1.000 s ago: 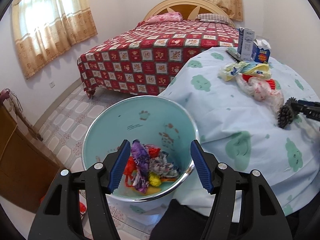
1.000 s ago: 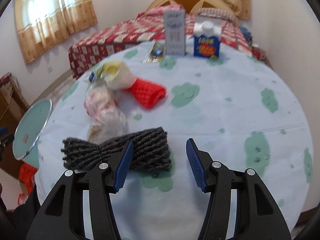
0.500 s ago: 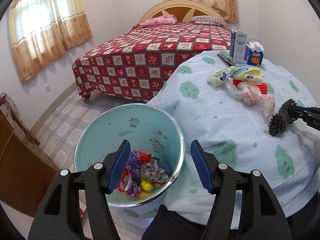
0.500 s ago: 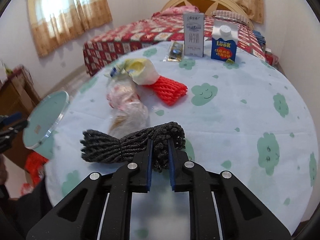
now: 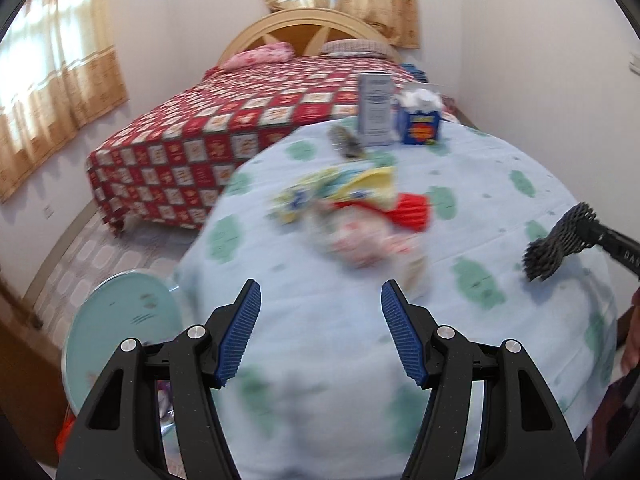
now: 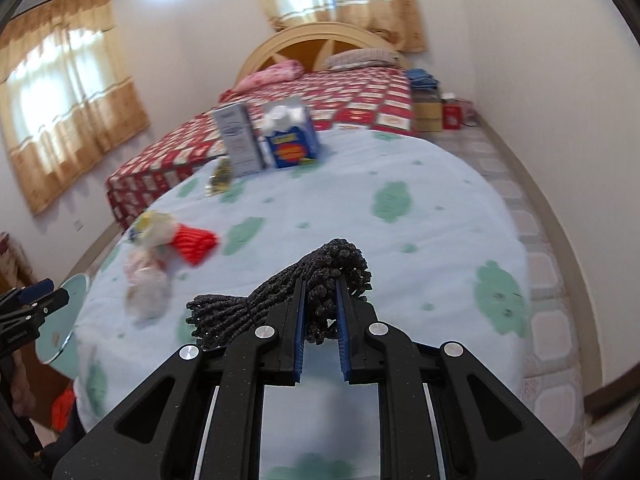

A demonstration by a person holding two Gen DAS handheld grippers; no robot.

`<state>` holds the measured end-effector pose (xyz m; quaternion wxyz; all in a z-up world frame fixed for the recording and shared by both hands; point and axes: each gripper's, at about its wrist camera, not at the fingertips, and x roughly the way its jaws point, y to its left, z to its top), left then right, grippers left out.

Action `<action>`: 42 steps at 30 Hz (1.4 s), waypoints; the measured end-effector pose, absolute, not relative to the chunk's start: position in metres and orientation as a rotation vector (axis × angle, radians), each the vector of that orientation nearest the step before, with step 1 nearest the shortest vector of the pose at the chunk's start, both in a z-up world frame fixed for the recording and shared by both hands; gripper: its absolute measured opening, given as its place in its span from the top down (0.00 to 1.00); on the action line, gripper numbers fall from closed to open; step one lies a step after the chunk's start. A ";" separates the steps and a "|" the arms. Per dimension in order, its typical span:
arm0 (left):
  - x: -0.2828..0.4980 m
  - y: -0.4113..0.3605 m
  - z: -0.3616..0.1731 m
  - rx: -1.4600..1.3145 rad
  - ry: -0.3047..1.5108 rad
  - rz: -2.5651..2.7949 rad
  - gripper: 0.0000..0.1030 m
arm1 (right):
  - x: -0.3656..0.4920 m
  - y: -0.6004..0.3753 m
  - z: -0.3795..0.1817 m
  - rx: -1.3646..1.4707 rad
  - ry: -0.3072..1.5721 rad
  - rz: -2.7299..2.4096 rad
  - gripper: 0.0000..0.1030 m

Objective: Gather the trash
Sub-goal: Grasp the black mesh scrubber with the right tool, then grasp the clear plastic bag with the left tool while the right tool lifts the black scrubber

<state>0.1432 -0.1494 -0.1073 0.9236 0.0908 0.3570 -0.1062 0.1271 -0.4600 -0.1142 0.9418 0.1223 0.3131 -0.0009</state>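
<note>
My right gripper [image 6: 320,300] is shut on a bundle of black foam netting [image 6: 280,300] and holds it just above the table; the bundle also shows in the left wrist view [image 5: 560,240]. My left gripper [image 5: 320,328] is open and empty over the table's near edge. Ahead of it lie a crumpled clear plastic bag [image 5: 368,240], a yellow wrapper [image 5: 340,188] and red foam netting [image 5: 412,208]. The teal trash bin [image 5: 120,336] stands on the floor at the lower left.
A round table with a pale blue cloth [image 5: 480,320] fills the view. At its far side stand a grey carton [image 5: 374,108], a blue milk carton [image 5: 420,124] and a small dark packet [image 5: 346,144]. A bed with a red quilt [image 5: 240,120] lies behind.
My left gripper swung right, from over the bin to over the table. My right gripper closed on the black netting and lifted it off the cloth.
</note>
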 end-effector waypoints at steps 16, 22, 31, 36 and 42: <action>0.172 -0.209 -0.141 0.257 0.841 -0.281 0.91 | 0.123 -0.449 -0.134 0.267 0.628 0.080 0.85; 0.141 -0.178 -0.104 0.249 0.766 -0.300 0.91 | 0.118 -0.439 -0.122 0.278 0.587 0.101 0.85; 0.112 -0.117 -0.081 0.231 0.709 -0.262 0.91 | 0.123 -0.401 -0.094 0.234 0.545 0.141 0.85; 0.109 -0.078 -0.084 0.216 0.713 -0.215 0.91 | 0.133 -0.366 -0.087 0.197 0.545 0.176 0.85; 0.105 -0.034 -0.086 0.196 0.712 -0.149 0.91 | 0.147 -0.323 -0.078 0.143 0.541 0.221 0.85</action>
